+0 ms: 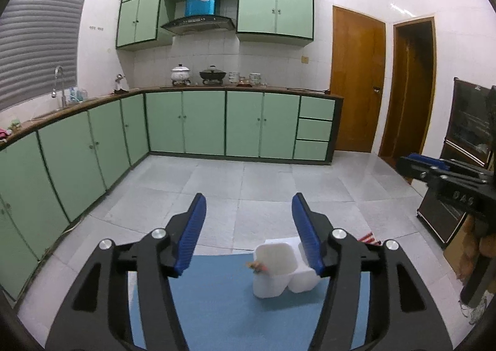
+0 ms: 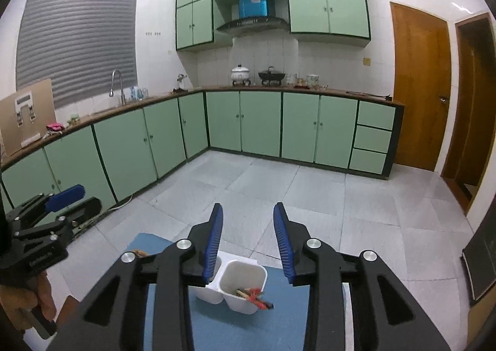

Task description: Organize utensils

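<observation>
A white utensil holder [image 1: 274, 270] with several compartments stands on a blue mat [image 1: 217, 304]. Wooden and red utensil ends [image 1: 257, 265] stick out of one compartment. My left gripper [image 1: 249, 197] hovers above and in front of the holder, its blue pads wide apart with nothing between them. In the right wrist view the same holder [image 2: 241, 282] sits just below my right gripper [image 2: 248, 207], which is also open and empty. The red and wooden utensils [image 2: 252, 293] lean over the rim of the holder's near compartment. Each gripper shows at the edge of the other's view: the right [image 1: 412, 165], the left [image 2: 80, 199].
The blue mat [image 2: 288, 320] lies on a low surface above a grey tiled floor [image 1: 248, 183]. Green cabinets [image 1: 186, 121] run along the left and back. A dark glass-fronted unit [image 1: 446, 214] stands at the right. A red-striped item [image 1: 367, 237] lies behind the holder. A hand [image 2: 31, 298] holds the left gripper.
</observation>
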The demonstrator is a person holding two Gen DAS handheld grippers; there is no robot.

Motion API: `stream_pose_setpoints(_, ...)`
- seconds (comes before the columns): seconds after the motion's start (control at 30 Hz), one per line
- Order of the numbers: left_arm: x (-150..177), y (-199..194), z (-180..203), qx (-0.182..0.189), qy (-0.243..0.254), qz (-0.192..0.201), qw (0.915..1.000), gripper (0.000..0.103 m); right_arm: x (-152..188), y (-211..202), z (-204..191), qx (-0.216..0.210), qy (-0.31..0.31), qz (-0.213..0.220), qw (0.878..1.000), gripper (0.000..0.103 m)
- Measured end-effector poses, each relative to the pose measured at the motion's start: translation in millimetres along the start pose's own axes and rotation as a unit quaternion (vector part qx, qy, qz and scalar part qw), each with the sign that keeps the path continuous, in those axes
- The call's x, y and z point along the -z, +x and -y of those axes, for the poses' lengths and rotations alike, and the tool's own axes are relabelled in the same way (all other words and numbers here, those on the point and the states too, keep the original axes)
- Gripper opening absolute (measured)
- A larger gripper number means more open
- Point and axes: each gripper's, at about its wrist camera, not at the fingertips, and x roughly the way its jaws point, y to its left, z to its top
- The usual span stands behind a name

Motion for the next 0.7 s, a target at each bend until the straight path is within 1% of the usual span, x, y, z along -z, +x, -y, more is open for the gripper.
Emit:
stream_pose_setpoints(0.07, 1.0, -19.7, -6.5, -0.003, -0.002, -0.006, 1.0000, 0.060, 1.8, -21.2, -3.5, -0.002, 0.001, 0.007, 1.000, 0.041)
stream_pose_setpoints(0.2, 10.7, -59.2, -15.5, -0.012, -0.003, -0.013, 0.9999, 0.060, 14.9, -65.4, -14.7, -0.012, -0.003, 0.016, 1.000, 0.045)
stream_pose_setpoints(0.23, 14.6, -71.7, -17.1, -0.016, -0.003, -0.012, 0.9998, 0.060, 19.1, -74.0, -17.8, -0.013, -0.005, 0.017, 1.000, 0.048)
stream_pose_setpoints(0.33, 29.5, -109.9, -18.8, -0.019, -0.014, -0.010, 0.9997, 0.065, 45.0, -115.5, -31.0, -0.019, -0.012, 0.029, 0.999, 0.058)
stream_pose_setpoints(0.4, 44.5, -139.6, -16.4, -0.025, -0.015, -0.005, 0.9996, 0.068, 62.2, -136.0, -39.0, -0.021, -0.015, 0.033, 0.999, 0.060)
stream_pose_setpoints(0.43, 53.1, -154.6, -14.4, -0.021, -0.017, -0.007, 0.9996, 0.069, 71.7, -145.7, -44.1, -0.021, -0.018, 0.033, 0.999, 0.062)
stream_pose_setpoints(0.5, 68.0, -178.2, -10.4, -0.012, -0.024, -0.014, 0.9995, 0.071, 93.9, -168.4, -56.0, -0.025, -0.027, 0.033, 0.999, 0.063)
stream_pose_setpoints(0.57, 84.2, -207.0, -3.8, -0.013, -0.019, -0.011, 0.9997, 0.075, 115.5, -190.2, -66.9, -0.023, -0.034, 0.031, 0.999, 0.067)
stream_pose_setpoints(0.63, 97.0, -227.9, 1.6, -0.015, -0.019, -0.008, 0.9997, 0.080, 135.3, -214.2, -77.3, -0.024, -0.038, 0.031, 0.999, 0.070)
stream_pose_setpoints(0.67, 105.8, -241.3, 5.1, -0.014, -0.019, -0.010, 0.9997, 0.081, 143.3, -225.6, -81.0, -0.023, -0.034, 0.032, 0.999, 0.073)
stream_pose_setpoints(0.7, 111.5, -248.7, 8.6, -0.014, -0.017, -0.012, 0.9997, 0.083, 149.7, -235.1, -83.4, -0.022, -0.031, 0.032, 0.999, 0.075)
